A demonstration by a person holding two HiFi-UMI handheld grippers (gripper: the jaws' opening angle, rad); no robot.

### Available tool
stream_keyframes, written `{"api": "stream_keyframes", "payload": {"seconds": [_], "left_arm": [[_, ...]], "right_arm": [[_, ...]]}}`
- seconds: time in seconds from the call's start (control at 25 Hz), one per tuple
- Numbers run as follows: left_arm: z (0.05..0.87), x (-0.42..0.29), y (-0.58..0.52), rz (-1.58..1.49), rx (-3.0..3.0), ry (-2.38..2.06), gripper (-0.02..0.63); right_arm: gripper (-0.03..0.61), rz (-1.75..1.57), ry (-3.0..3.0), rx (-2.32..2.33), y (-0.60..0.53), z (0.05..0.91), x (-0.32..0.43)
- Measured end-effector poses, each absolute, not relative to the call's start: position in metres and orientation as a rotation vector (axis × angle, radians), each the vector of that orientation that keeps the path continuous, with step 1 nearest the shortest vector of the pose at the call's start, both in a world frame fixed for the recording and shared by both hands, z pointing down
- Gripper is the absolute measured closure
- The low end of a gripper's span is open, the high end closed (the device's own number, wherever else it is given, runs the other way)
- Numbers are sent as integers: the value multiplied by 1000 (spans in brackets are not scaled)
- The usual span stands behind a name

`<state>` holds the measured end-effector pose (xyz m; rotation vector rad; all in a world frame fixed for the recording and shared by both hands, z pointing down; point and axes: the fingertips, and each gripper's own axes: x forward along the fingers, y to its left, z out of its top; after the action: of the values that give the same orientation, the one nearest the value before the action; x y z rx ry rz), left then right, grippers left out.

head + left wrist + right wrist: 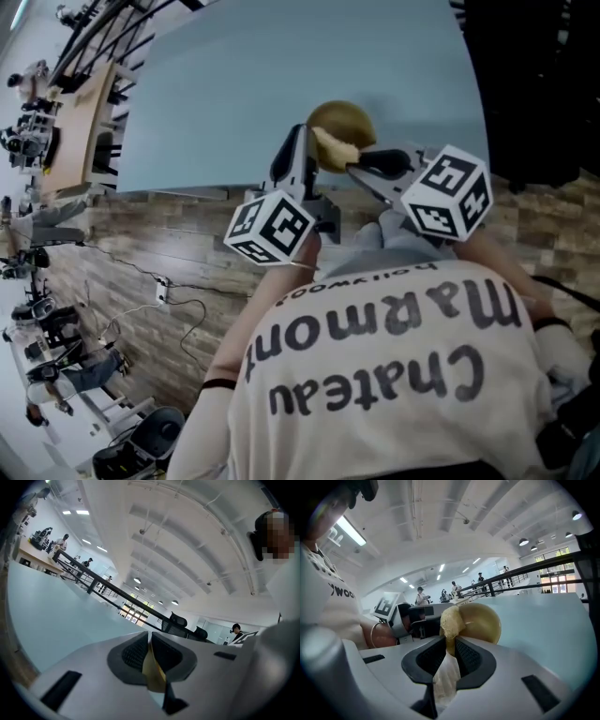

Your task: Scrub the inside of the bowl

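A tan bowl (344, 116) is held up on its side above the pale blue table (234, 84). My left gripper (298, 142) is shut on the bowl's rim; in the left gripper view only a thin tan edge of the bowl (153, 665) shows between the dark pads. My right gripper (358, 165) is shut on a pale scrubbing pad (335, 147), whose tip lies against the bowl. In the right gripper view the pad (450, 619) sticks out of the right gripper (451, 646) and rests on the bowl (482, 621), with the left gripper (408, 618) behind it.
The table's near edge (187, 193) runs across the head view, with wood-patterned floor (141, 281) and loose cables (173, 305) below it. Workbenches with equipment (75, 112) stand at the left. A dark chair (525, 94) stands at the right. People are far off.
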<state>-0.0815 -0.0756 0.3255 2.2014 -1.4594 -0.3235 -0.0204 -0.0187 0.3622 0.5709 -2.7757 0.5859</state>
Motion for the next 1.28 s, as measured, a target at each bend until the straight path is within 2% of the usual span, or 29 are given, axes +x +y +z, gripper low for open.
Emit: {"api": "stream_keyframes", "payload": {"seconds": [0.32,1.28], "left_arm": [[327,-116,-61,-359,2175,-1449,591],[355,-138,-58,-349,2108,-1372,589]], "right_arm": [[505,578,-2728,519,3,364,-54],[506,405,-2458,485,3,403,-53]]}}
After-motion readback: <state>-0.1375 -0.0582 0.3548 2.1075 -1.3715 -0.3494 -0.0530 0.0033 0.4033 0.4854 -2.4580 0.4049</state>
